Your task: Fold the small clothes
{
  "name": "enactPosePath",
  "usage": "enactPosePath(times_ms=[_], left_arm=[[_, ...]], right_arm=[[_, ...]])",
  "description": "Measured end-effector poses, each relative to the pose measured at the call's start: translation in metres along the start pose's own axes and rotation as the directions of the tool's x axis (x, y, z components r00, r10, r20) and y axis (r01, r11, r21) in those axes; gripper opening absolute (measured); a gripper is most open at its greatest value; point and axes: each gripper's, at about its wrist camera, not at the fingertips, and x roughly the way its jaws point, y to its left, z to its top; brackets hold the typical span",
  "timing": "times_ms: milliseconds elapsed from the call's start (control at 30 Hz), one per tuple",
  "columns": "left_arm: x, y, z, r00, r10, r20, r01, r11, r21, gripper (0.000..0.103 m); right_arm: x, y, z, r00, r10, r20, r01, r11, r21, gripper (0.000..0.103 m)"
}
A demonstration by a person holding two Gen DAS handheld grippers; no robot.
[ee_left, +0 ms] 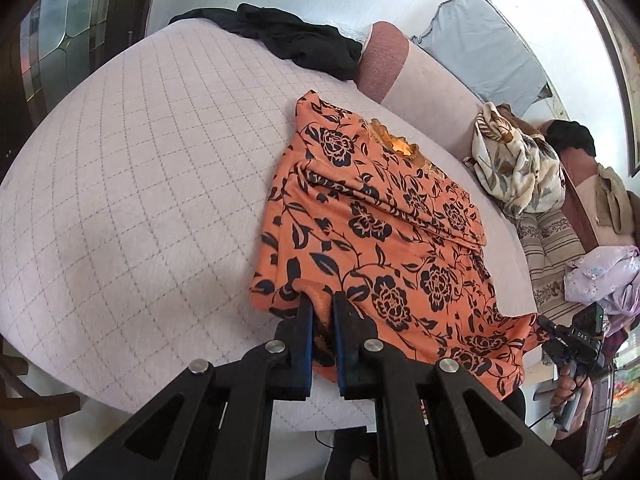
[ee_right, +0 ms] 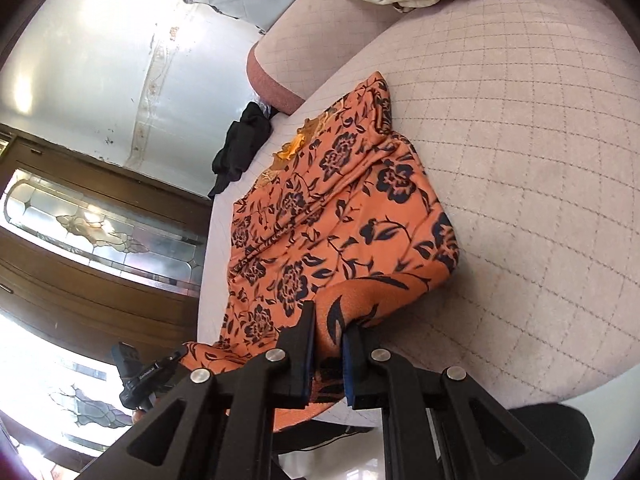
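An orange garment with dark flower print lies partly folded on a quilted pale pink mattress. My left gripper is shut on its near left corner. The right gripper shows at the right edge of the left wrist view, at the garment's other near corner. In the right wrist view the same garment stretches away, and my right gripper is shut on a bunched fold of its near hem. The left gripper shows at the lower left, gripping the cloth's other corner.
A black garment lies at the mattress's far edge. A cream flowered cloth and a lilac cloth sit on the striped seat beside it. A grey pillow leans on the wall. A wooden glass-paned door stands beyond.
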Motion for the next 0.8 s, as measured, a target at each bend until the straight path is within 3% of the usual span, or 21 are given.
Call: enactPosePath(times_ms=[233, 367, 667, 800], left_arm=[[0.014, -0.003, 0.052, 1.000, 0.019, 0.002, -0.019, 1.000, 0.009, 0.009], [0.041, -0.004, 0.105, 0.998, 0.060, -0.001, -0.060, 0.998, 0.023, 0.009], [0.145, -0.012, 0.230, 0.993, 0.115, -0.004, -0.115, 0.993, -0.011, 0.009], [0.182, -0.013, 0.267, 0.992, 0.125, 0.010, -0.124, 0.992, -0.032, 0.009]], right_arm=[[0.008, 0.020, 0.046, 0.998, 0.057, 0.038, -0.056, 0.998, -0.006, 0.012], [0.029, 0.028, 0.088, 0.996, 0.067, 0.067, -0.068, 0.998, 0.002, 0.012], [0.123, 0.003, 0.205, 0.986, 0.049, 0.161, -0.068, 0.991, 0.115, 0.012], [0.170, -0.021, 0.246, 0.981, 0.014, 0.191, -0.048, 0.983, 0.174, 0.012]])
